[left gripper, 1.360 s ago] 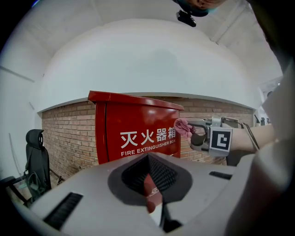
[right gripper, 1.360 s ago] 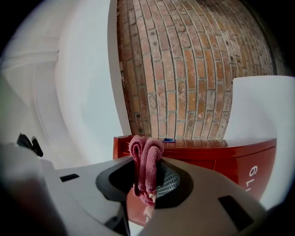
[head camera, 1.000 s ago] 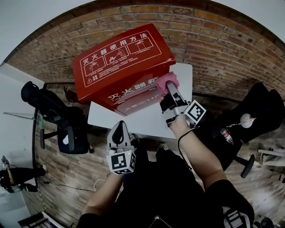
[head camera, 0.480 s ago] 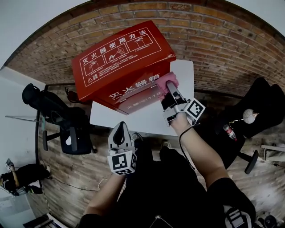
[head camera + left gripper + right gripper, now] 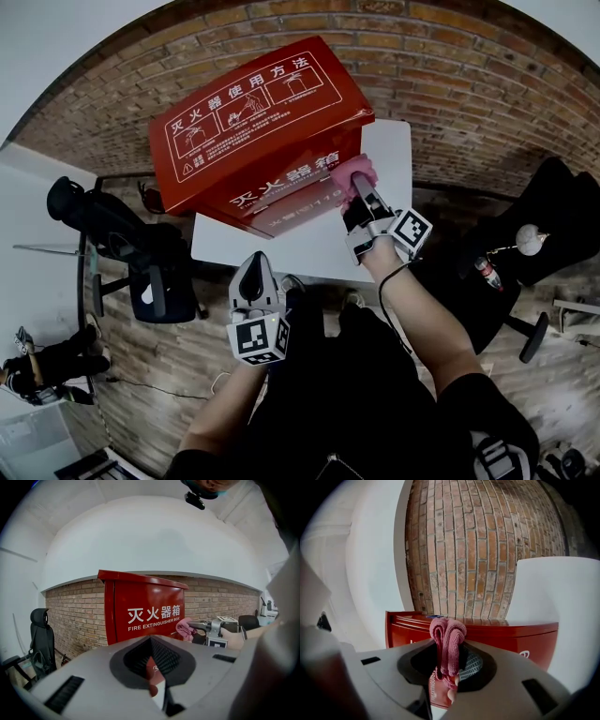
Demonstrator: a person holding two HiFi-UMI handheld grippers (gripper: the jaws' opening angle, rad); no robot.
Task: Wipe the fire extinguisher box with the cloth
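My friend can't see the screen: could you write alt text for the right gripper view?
The right gripper pinches a folded pink cloth between its jaws, close to the red fire extinguisher box, with a brick wall behind.

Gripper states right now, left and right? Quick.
Left gripper: closed, nothing between the fingers.
Right gripper: closed on the pink cloth.

The fire extinguisher box is filling most of the table, leaving bare strips in front and right of it; a brick wall is closing off behind it.
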